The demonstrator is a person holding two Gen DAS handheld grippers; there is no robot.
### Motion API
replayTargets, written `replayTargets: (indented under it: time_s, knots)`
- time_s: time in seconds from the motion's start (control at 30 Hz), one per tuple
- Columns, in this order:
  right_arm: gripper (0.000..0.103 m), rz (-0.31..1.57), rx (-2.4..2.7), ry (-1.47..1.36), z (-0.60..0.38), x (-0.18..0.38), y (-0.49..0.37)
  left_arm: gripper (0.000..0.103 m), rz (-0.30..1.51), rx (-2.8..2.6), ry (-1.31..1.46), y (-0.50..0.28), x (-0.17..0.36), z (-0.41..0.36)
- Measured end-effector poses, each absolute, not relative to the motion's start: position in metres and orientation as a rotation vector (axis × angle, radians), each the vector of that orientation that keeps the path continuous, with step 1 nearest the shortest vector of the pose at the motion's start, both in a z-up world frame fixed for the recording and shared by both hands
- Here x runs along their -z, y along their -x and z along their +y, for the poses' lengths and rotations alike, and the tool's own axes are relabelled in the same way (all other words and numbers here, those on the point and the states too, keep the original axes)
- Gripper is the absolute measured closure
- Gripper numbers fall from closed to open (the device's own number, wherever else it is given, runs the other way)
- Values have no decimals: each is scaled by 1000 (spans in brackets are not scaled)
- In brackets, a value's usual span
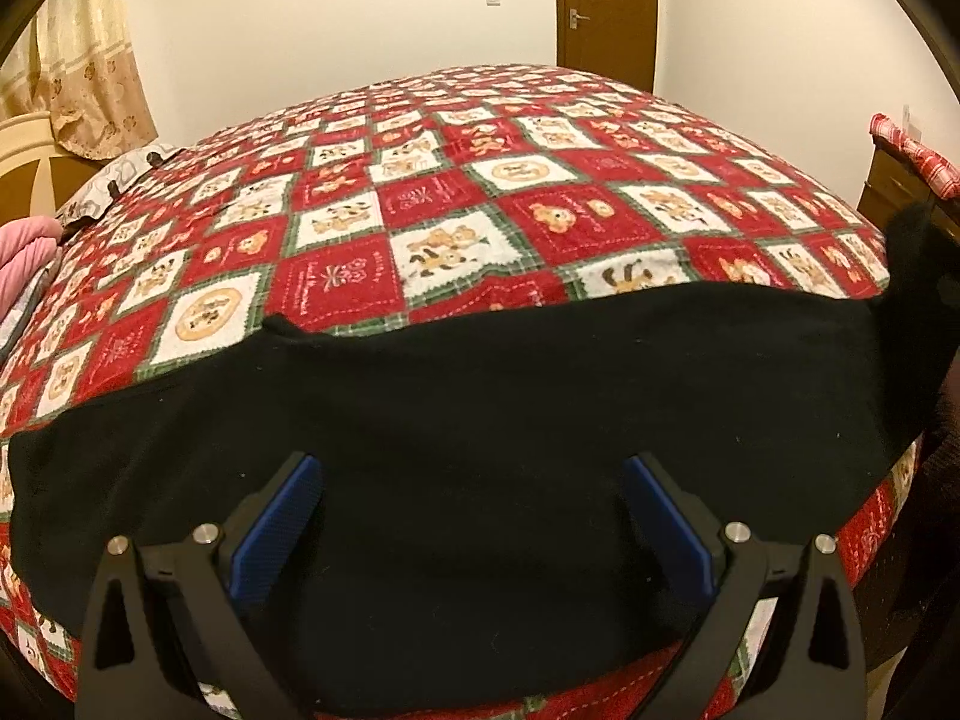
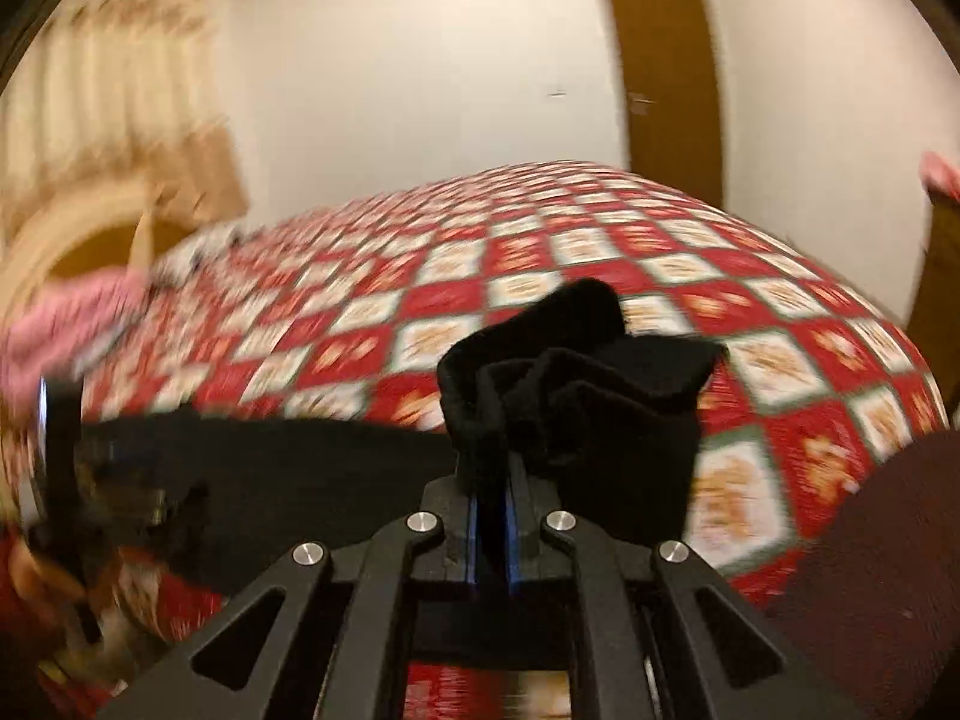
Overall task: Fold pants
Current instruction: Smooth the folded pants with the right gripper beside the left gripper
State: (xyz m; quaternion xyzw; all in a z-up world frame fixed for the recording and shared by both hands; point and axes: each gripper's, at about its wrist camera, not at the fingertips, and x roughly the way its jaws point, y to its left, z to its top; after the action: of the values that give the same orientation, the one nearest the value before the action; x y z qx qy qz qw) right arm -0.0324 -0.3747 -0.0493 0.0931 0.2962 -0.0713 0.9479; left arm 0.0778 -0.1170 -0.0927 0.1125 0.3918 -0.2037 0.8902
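Black pants (image 1: 480,420) lie spread flat across the near edge of a bed with a red, white and green patchwork quilt (image 1: 420,192). My left gripper (image 1: 474,480) hovers just above the pants with its blue-padded fingers (image 1: 282,516) wide apart and nothing between them. At the right edge of the left wrist view one end of the pants (image 1: 918,276) is lifted. In the right wrist view, my right gripper (image 2: 495,480) is shut on a bunched end of the pants (image 2: 588,384) and holds it raised above the quilt (image 2: 540,240). The view is blurred.
A brown door (image 1: 606,6) stands in the far wall behind the bed. A beige curtain (image 1: 90,60) and a cream headboard (image 1: 24,144) are at the left. A pink cloth (image 1: 24,258) lies at the bed's left side. A wooden cabinet (image 1: 900,192) stands at the right.
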Motion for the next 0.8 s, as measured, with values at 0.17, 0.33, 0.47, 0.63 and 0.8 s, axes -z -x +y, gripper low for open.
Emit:
replayTargets:
  time_s: [0.17, 0.33, 0.47, 0.63, 0.8]
  knots:
    - [96, 693, 43, 28, -297, 83, 8, 0, 818, 417, -204, -81, 93, -104]
    - [94, 740, 86, 282, -248, 117, 6, 0, 832, 396, -171, -87, 97, -88]
    - [78, 748, 55, 318, -238, 120, 14, 0, 848, 383, -147, -90, 101, -80]
    - [74, 785, -71, 216, -240, 115, 31, 0, 852, 389, -139, -91, 102, -78]
    - [74, 690, -43, -28, -275, 87, 38, 0, 853, 388, -134, -90, 102, -77]
